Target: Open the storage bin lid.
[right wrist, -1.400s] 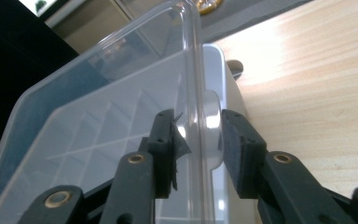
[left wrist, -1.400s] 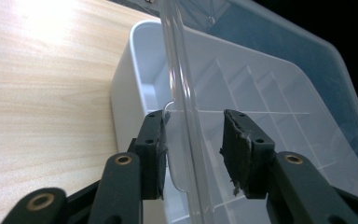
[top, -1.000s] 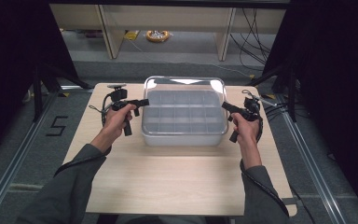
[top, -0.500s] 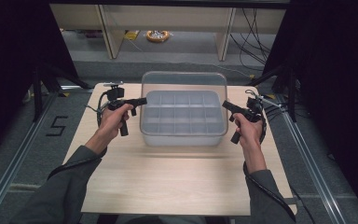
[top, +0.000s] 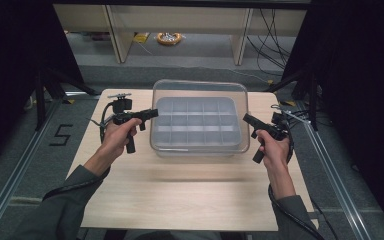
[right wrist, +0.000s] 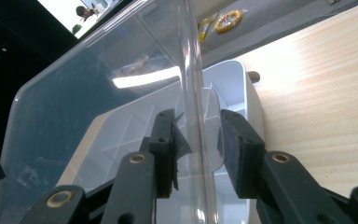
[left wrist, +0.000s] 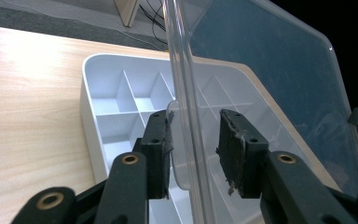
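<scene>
A white box (top: 195,146) split into several empty compartments sits at the back middle of the wooden table (top: 190,190). Its clear lid (top: 200,87) is raised and tilted above it. My left gripper (top: 152,112) is at the lid's left edge and my right gripper (top: 245,118) at its right edge. In the left gripper view the lid (left wrist: 261,70) passes between the jaws of my gripper (left wrist: 193,140), with gaps beside it, over the box (left wrist: 116,88). The right gripper view shows the same: lid (right wrist: 98,93), gripper (right wrist: 198,140), box (right wrist: 233,84). Both grippers are open.
Bare wood stretches in front of the box toward the person's forearms. Beyond the table are shelf legs, a yellow ring-shaped thing (top: 169,38) on the floor and cables (top: 275,30) at the back right. A "5" (top: 60,135) is marked on the floor at left.
The clear lid has swung up from lying low over the box to a raised tilt. Both grippers moved slightly with its side edges.
</scene>
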Demonstrator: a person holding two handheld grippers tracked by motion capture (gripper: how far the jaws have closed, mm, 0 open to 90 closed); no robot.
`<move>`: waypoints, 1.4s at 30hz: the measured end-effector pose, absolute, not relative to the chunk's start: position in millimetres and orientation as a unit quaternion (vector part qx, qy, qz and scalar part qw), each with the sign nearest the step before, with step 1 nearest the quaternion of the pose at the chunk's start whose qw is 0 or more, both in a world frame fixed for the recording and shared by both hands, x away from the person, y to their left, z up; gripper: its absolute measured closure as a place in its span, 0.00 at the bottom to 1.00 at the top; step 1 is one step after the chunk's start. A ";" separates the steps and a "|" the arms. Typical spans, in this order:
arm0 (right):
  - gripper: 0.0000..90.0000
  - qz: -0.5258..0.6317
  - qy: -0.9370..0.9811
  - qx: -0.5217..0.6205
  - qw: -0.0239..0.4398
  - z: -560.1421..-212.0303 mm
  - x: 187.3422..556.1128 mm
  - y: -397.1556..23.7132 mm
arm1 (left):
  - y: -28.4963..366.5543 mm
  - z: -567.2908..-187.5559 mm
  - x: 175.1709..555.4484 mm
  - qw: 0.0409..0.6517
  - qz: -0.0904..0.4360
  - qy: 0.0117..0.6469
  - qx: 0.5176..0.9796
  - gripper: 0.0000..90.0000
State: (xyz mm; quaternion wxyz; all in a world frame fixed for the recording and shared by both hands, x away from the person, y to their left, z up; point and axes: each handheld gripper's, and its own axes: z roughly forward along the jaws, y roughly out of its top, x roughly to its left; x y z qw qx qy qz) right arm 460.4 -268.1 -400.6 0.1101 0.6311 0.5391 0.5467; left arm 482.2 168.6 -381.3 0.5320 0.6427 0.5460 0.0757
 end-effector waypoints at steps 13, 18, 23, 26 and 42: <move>0.76 0.555 0.529 0.633 0.107 -405.2 422.6 -266.6 | 168.8 -394.1 452.3 0.526 0.076 0.542 0.651 0.70; 0.76 0.552 0.542 0.625 0.108 -410.8 411.1 -267.6 | 174.5 -401.7 439.1 0.525 0.067 0.532 0.661 0.71; 0.77 0.555 0.544 0.621 0.100 -417.4 398.6 -264.1 | 180.6 -412.6 427.3 0.524 0.058 0.533 0.662 0.71; 0.77 0.554 0.553 0.614 0.103 -420.3 393.7 -263.7 | 182.9 -415.4 422.4 0.524 0.057 0.532 0.663 0.71; 0.77 0.544 0.561 0.620 0.072 -443.2 354.7 -256.0 | 197.1 -443.5 382.2 0.510 0.036 0.531 0.676 0.72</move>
